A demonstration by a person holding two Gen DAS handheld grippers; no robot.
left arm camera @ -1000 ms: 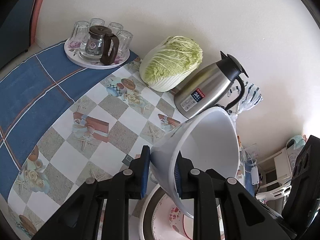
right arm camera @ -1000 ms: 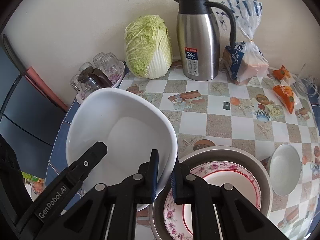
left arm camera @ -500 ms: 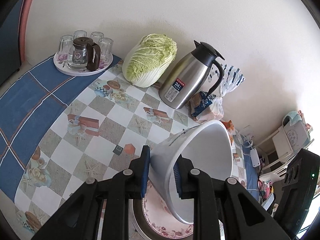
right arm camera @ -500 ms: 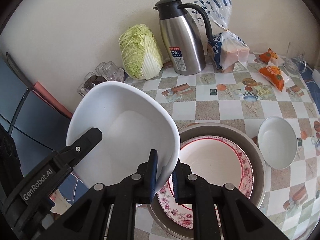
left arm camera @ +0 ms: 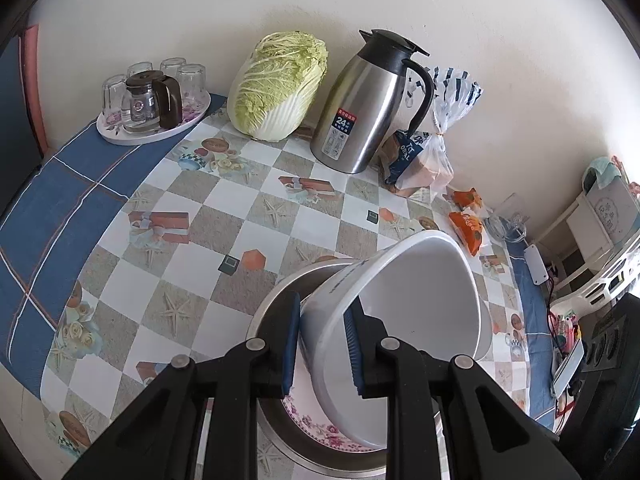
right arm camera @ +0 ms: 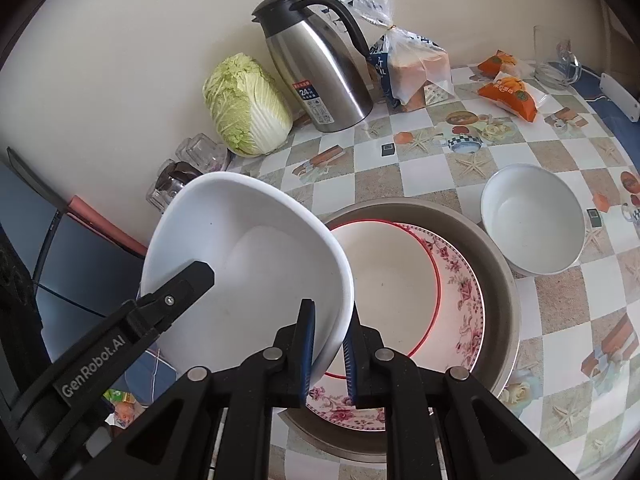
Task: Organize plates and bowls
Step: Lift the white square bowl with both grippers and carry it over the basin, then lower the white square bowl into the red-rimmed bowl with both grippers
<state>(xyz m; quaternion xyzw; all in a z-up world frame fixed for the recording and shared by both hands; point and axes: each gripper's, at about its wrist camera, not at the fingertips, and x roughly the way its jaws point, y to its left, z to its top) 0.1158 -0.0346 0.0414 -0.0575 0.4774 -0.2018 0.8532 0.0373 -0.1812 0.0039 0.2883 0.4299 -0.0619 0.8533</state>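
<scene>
A large white bowl (right arm camera: 248,256) hangs tilted over the left part of a metal pan (right arm camera: 500,280). My right gripper (right arm camera: 330,346) is shut on the bowl's near rim. My left gripper (left arm camera: 322,350) is shut on the bowl's (left arm camera: 420,312) opposite wall, and one of its fingers (right arm camera: 192,276) reaches inside the bowl. In the pan lie a floral plate (right arm camera: 460,292) and, on top of it, a red-rimmed plate (right arm camera: 392,280). A small white bowl (right arm camera: 532,224) stands on the table just right of the pan. The big bowl hides the left side of the plates.
Along the wall stand a cabbage (right arm camera: 244,104), a steel thermos jug (right arm camera: 320,72), a bagged loaf (right arm camera: 412,72) and orange snack packets (right arm camera: 508,96). A tray of glasses with a small pot (left arm camera: 152,100) sits at the far left. Shelves and cables lie beyond the table's right end.
Both grippers have carried the white bowl sideways, from beside the pan to over the pan's left part. The bowl has rolled and now leans more steeply. Both grips are unchanged.
</scene>
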